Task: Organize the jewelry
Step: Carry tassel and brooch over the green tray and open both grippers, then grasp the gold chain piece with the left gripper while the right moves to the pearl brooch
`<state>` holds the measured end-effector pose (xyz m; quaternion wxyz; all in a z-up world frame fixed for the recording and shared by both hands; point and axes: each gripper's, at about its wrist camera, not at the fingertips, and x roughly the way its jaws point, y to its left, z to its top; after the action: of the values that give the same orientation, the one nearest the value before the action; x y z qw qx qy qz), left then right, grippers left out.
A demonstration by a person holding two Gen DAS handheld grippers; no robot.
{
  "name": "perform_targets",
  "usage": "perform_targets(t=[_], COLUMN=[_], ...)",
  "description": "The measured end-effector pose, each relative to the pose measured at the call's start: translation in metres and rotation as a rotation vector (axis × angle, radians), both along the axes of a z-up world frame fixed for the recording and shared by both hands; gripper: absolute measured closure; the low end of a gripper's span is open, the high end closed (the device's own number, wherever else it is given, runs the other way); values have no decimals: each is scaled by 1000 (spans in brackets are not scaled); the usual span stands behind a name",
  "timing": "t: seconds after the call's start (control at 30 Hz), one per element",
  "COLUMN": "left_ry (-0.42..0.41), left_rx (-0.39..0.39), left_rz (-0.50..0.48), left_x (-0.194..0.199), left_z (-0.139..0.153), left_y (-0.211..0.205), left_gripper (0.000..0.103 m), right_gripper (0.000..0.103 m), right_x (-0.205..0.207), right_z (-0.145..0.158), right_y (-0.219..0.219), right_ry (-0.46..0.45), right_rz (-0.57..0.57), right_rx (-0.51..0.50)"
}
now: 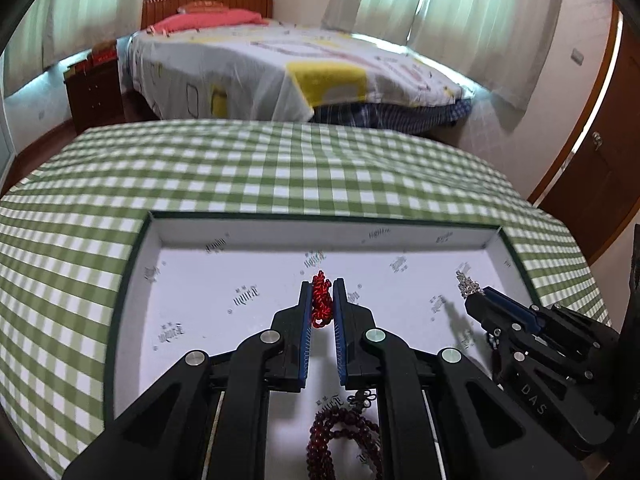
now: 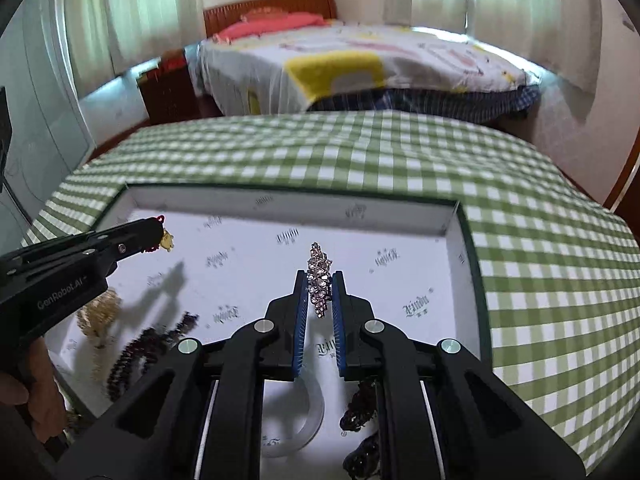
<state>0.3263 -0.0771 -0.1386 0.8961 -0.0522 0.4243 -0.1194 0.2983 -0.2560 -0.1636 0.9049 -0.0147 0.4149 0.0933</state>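
The left gripper (image 1: 322, 300) has its blue-padded fingers closed to a narrow gap around a red braided cord (image 1: 321, 302), which bunches between the pads and pokes out past the tips. The right gripper (image 2: 320, 292) is pinched the same way on a rhinestone chain (image 2: 319, 280) that stands up between its fingers. Both hang over a wide, shallow box (image 1: 256, 229) with a white printed lining and dark green rim, set on a green checked tablecloth (image 1: 280, 160).

Only the right wrist view shows a small gold charm (image 2: 167, 240) hanging at the tip of the left gripper, beside the red cord; from the left camera it is hidden behind the fingers. That view also shows, on the box floor, a pale gold piece (image 2: 100, 312) blurred beneath the left gripper, a clear bangle (image 2: 308, 416) under the right gripper's fingers, dark red beads (image 2: 148, 348) to the left, and another dark beaded piece (image 2: 360, 404) partly covered by the right finger arm.

The left wrist view shows a dark red bead bracelet (image 1: 340, 440) with a small black knot lying just below its own fingers, and the right gripper off to the side holding the sparkling chain above the lining.

Beyond the table stand a bed (image 1: 280, 64) with a patterned cover, pale curtains (image 1: 460, 8) and a brown door (image 1: 600, 152).
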Motion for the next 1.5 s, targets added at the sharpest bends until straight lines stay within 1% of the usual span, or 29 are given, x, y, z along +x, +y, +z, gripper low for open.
perform_targets(t=[0.23,0.37,0.43,0.5,0.57,0.6,0.63,0.67,0.73,0.77,0.83,0.97,1.07,1.13,1.3,1.37,1.5], left_ry=[103,134,142,144,144,142,137,122,100,92,81,32,-39,-93,-210,-237,-252], left_rx=[20,19,8,6,3,6,8,5,4,3,-9,-27,-38,-33,-11,-11,-15], left_rz=[-50,-40,-34,-31,-34,-31,-27,-23,-19,-17,-19,-6,3,6,16,24,34], left_x=[8,10,11,11,11,13,12,11,8,7,5,-4,-17,-29,-59,-71,-92], left_z=[-11,-19,-20,-20,-19,-18,-17,-15,-12,-11,-9,2,17,28,51,55,58], left_y=[-9,-9,-7,-5,-4,-5,-5,-4,-3,-2,-1,3,6,8,16,21,31], left_gripper=[92,91,90,90,83,72,66,59,52,51,50,50,49,45,41,40,40], right_gripper=[90,89,79,74,73,73,73,72,70,69,65,65,65,64,64,64,64], right_x=[9,10,10,10,9,8,7,6,3,0,-4,-13,-24,-31,-55,-66,-89], right_z=[-9,-12,-11,-10,-9,-8,-7,-6,-2,1,7,21,35,43,58,61,62], right_y=[2,3,2,1,0,-1,-1,-2,-5,-6,-8,-16,-22,-26,-36,-40,-48], right_ry=[80,95,96,86,79,71,64,53,36,24,5,-28,-60,-78,-114,-122,-126], right_rz=[1,0,1,-3,-5,-5,-7,-10,-13,-16,-20,-31,-41,-46,-70,-83,-110], right_rx=[-5,-14,-12,-7,1,6,8,12,22,26,31,45,59,63,66,68,86])
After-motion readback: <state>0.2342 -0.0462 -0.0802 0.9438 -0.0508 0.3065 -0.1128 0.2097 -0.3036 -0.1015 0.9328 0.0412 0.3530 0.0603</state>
